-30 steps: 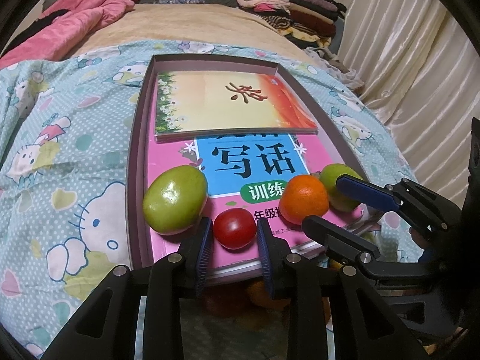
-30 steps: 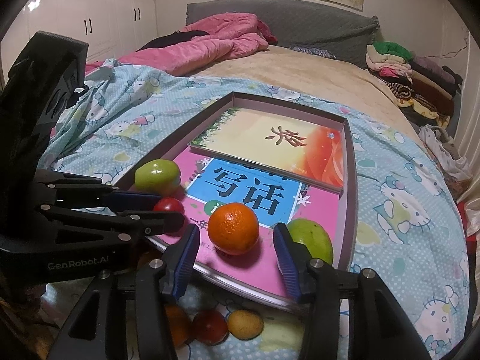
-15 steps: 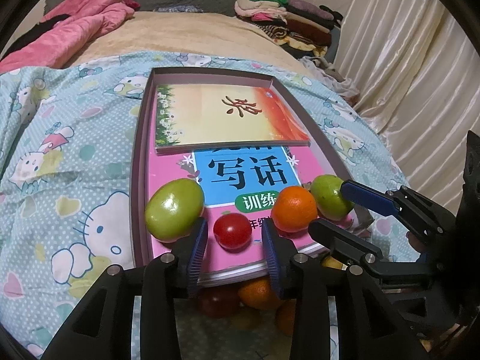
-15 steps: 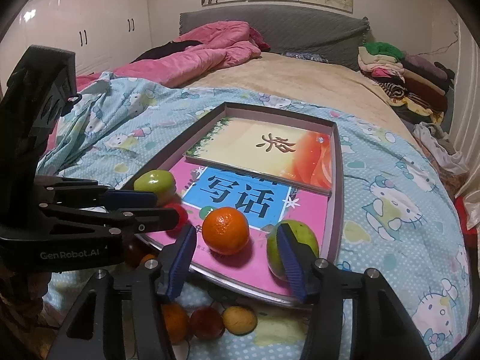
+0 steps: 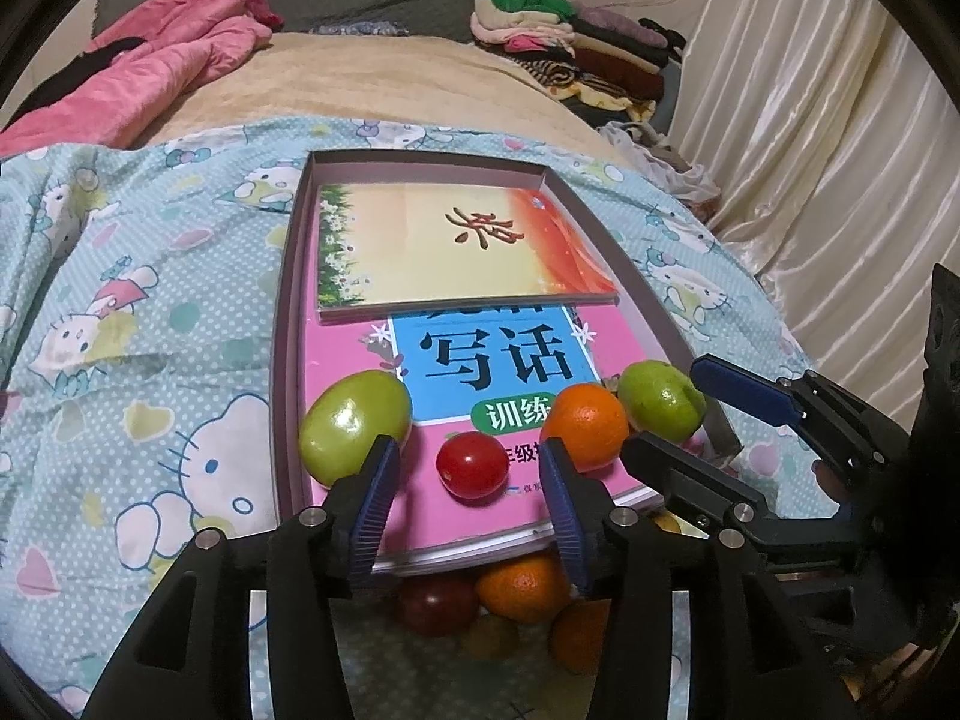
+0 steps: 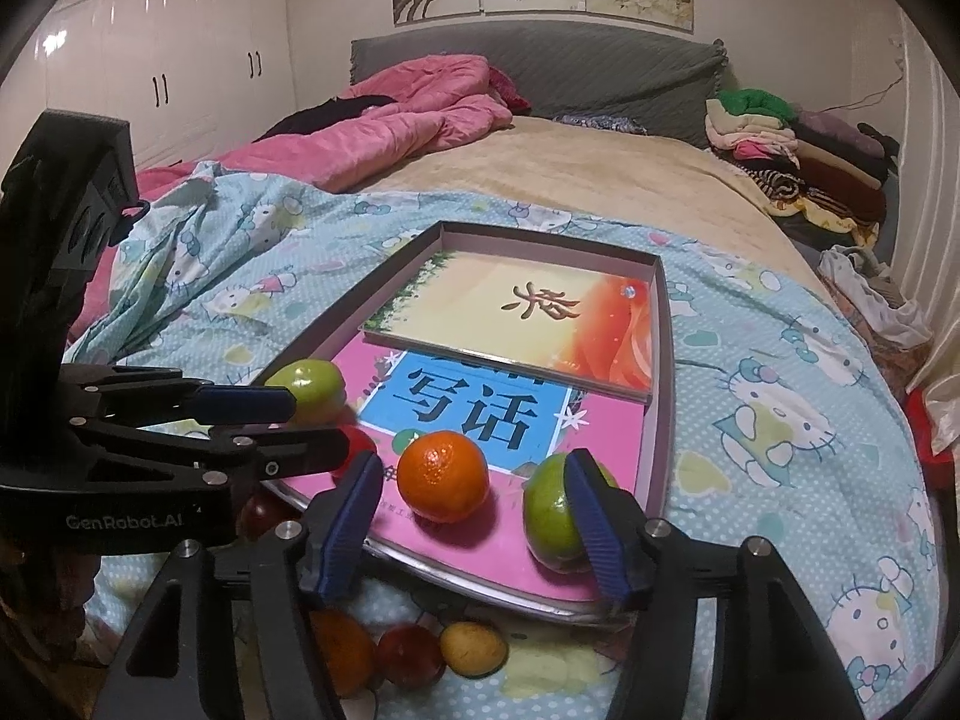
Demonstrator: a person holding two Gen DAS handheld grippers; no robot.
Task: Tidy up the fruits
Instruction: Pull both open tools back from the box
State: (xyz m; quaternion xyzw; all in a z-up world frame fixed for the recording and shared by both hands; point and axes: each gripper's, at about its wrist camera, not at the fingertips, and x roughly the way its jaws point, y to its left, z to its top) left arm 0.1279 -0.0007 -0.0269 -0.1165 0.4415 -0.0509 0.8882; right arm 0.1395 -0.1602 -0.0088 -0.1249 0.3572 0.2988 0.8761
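Observation:
A shallow box (image 5: 293, 276) on the bed holds two books. On the pink book (image 5: 420, 504) lie a green fruit (image 5: 354, 423), a red tomato (image 5: 471, 465), an orange (image 5: 585, 426) and a second green fruit (image 5: 660, 399). My left gripper (image 5: 465, 504) is open, its fingers either side of the tomato, just short of it. My right gripper (image 6: 474, 516) is open before the orange (image 6: 443, 476), its right finger in front of the green fruit (image 6: 549, 513). More fruits (image 6: 414, 654) lie on the sheet below the box's near edge.
The box (image 6: 657, 360) sits on a Hello Kitty sheet (image 5: 120, 360). A pink quilt (image 6: 390, 126) lies at the far left of the bed and stacked clothes (image 6: 798, 138) at the far right. Curtains (image 5: 828, 120) hang on the right.
Both grippers have drawn back and risen from the box. The left jaws have opened wider around the tomato. More loose fruits below the box edge have come into view.

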